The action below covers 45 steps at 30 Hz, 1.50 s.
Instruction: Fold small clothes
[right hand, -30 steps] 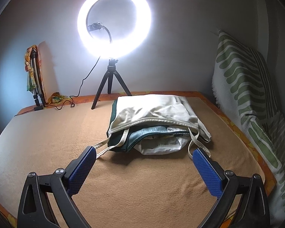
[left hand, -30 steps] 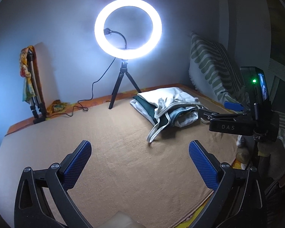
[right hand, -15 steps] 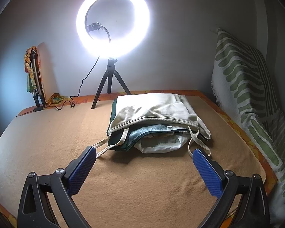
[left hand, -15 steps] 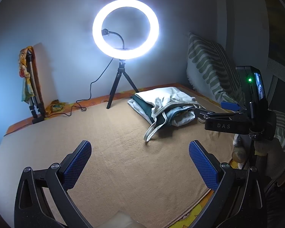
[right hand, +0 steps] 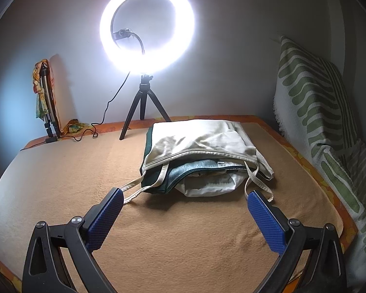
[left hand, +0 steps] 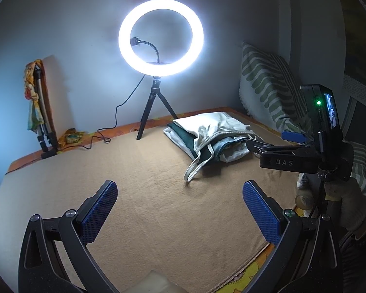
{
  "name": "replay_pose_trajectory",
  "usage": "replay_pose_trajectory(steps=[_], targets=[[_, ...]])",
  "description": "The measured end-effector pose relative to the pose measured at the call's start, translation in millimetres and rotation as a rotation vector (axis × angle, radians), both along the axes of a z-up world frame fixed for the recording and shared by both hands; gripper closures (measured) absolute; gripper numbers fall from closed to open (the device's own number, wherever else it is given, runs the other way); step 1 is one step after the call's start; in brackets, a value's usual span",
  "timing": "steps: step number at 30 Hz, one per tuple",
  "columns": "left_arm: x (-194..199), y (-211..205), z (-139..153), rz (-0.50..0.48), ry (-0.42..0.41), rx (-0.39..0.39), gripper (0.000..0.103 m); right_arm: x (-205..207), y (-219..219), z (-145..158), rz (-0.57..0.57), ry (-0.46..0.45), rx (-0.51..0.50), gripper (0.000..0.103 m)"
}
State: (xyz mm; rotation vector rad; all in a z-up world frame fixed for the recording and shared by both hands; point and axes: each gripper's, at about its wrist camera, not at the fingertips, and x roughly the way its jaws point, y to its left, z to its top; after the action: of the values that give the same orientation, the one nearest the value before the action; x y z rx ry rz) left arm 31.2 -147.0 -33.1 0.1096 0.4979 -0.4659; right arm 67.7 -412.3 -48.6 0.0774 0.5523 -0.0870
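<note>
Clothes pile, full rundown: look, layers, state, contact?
The clothes pile is a loose stack of soft fabric lying on the tan blanket, in front of the ring light tripod. A cream strappy top lies uppermost, over dark green and white garments. Its straps trail forward on the blanket. Nothing grips it.

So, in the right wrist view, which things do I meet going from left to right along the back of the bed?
Folded tripod draped with cloth → ring light on its tripod → pile of clothes → green-striped cushion.
</note>
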Motion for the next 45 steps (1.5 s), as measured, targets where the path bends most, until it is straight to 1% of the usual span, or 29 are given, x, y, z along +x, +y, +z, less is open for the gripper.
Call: replay_pose_trajectory(steps=[27, 45], targets=[[-1.8, -0.2, -2.1, 0.001, 0.009, -0.002, 0.001, 1.1, 3.6, -0.7, 0.01, 0.002, 0.003, 0.0], [-1.6, 4.8, -3.4, 0.014, -0.005, 0.002, 0.001, 1.8, 6.6, -1.7, 0.016, 0.004, 0.0, 0.0]])
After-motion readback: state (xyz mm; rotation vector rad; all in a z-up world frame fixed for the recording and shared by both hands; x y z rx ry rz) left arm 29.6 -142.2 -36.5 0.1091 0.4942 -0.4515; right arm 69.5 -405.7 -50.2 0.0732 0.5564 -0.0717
